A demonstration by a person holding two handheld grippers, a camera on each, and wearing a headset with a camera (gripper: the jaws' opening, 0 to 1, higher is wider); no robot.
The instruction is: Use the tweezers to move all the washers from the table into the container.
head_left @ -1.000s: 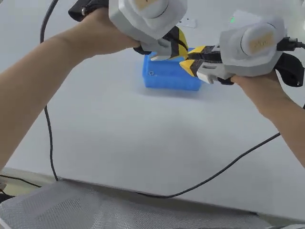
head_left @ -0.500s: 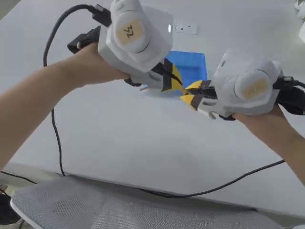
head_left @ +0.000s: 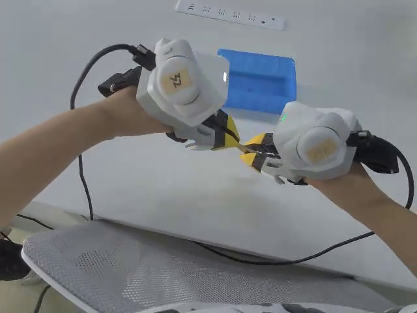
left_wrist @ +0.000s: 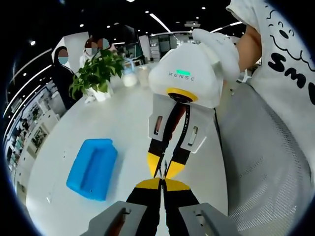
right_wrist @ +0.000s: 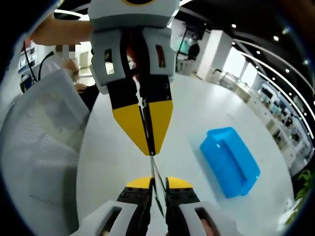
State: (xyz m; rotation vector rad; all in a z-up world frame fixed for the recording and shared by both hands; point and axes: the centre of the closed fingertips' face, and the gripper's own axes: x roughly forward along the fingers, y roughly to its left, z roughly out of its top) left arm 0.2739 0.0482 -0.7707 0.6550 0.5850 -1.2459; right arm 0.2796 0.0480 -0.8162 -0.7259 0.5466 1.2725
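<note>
Hand-held grippers tip to tip: left hand-held gripper [head_left: 231,139] and right hand-held gripper [head_left: 253,155] both clamp thin metal tweezers [right_wrist: 153,172].
White desk [head_left: 163,189] below, blue plastic container [head_left: 260,78] well apart; washers too small to make out. Letting go early or twisting could drop the tweezers.

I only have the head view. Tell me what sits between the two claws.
Observer: Thin tweezers run tip to tip between the left claw and the right claw.
Operator: Report both grips.
Observer: The right gripper view shows both claws shut on the tweezers, one at each end.
Operator: Now tell me what lies past the container.
Observer: In the left gripper view, a potted plant stands farther along the table, beyond the blue container.
</note>
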